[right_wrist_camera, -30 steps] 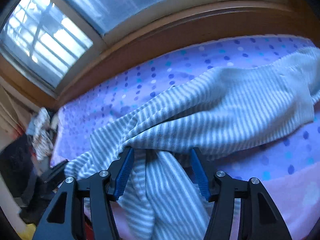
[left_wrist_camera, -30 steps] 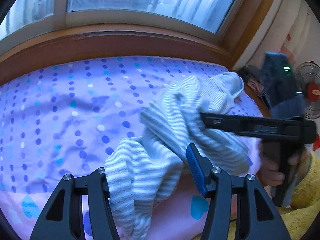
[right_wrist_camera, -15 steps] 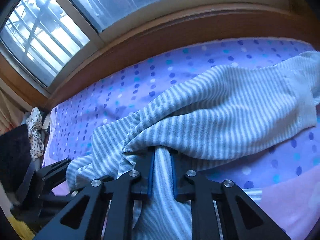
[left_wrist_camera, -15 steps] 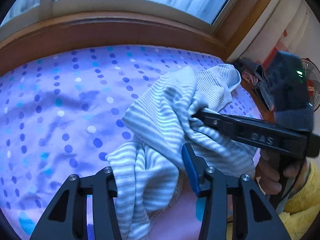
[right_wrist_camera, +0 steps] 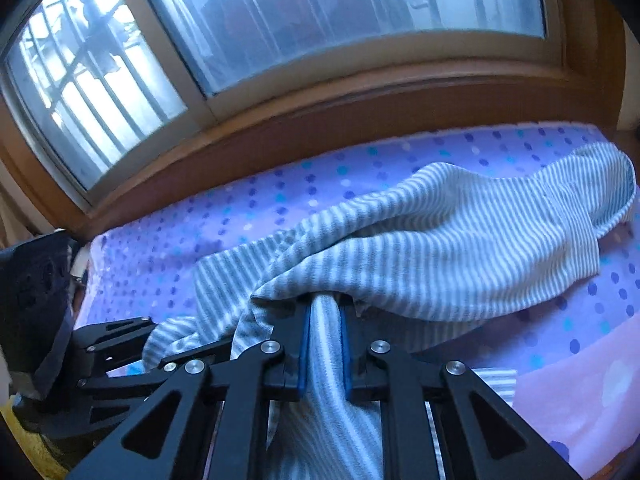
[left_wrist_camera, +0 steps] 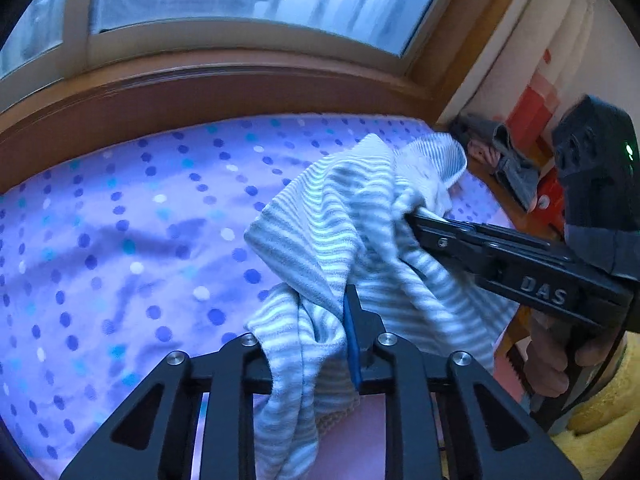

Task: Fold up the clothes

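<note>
Striped garment [right_wrist_camera: 460, 256] — both claws clamped

1. The raised letters "DAS" stand on the black side of the right gripper [left_wrist_camera: 412, 220], as the left wrist view shows it, along the body behind its fingers.
2. In the right wrist view no lettering, number or sign can be read on anything.
3. The red and pink patches on the wall at the right edge of the left wrist view are too blurred to read.
</note>
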### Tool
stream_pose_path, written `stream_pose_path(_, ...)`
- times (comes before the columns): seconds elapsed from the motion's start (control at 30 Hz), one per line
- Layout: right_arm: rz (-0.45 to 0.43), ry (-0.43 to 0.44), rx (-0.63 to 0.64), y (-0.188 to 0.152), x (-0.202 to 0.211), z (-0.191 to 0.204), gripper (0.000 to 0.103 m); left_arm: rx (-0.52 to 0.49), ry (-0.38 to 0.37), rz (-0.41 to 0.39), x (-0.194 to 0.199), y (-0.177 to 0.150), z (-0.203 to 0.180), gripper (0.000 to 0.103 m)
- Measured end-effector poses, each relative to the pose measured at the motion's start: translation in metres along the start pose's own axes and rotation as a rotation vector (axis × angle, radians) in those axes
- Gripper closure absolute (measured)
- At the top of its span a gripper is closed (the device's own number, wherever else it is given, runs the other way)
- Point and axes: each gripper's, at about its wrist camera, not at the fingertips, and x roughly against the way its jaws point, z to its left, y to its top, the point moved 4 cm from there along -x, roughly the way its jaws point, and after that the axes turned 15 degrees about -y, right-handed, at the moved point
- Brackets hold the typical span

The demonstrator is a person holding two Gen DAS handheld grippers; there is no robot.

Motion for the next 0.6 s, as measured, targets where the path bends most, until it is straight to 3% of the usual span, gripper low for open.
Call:
stream_pose_path(0.13, -0.07, 0.065, 0.065, 0.013, 0.029, 0.031, 0.091, -0.002, 0.018, -0.079, 0.037, 0.002, 0.007, 0.081)
stream_pose_path(0.33, -0.116, 0.214, 0.197, 0.034, 0.054, 0.097, 0.094, 0.032, 0.105, -0.182, 0.092, -0.015, 0.026, 0.081)
stream_pose_path(0.6, -0.045, 0.363, 0.375, 0.036, 0.032, 0.199, 0.094, 0.204, 0.194, -0.29, 0.138, -0.061, 0.064, 0.081)
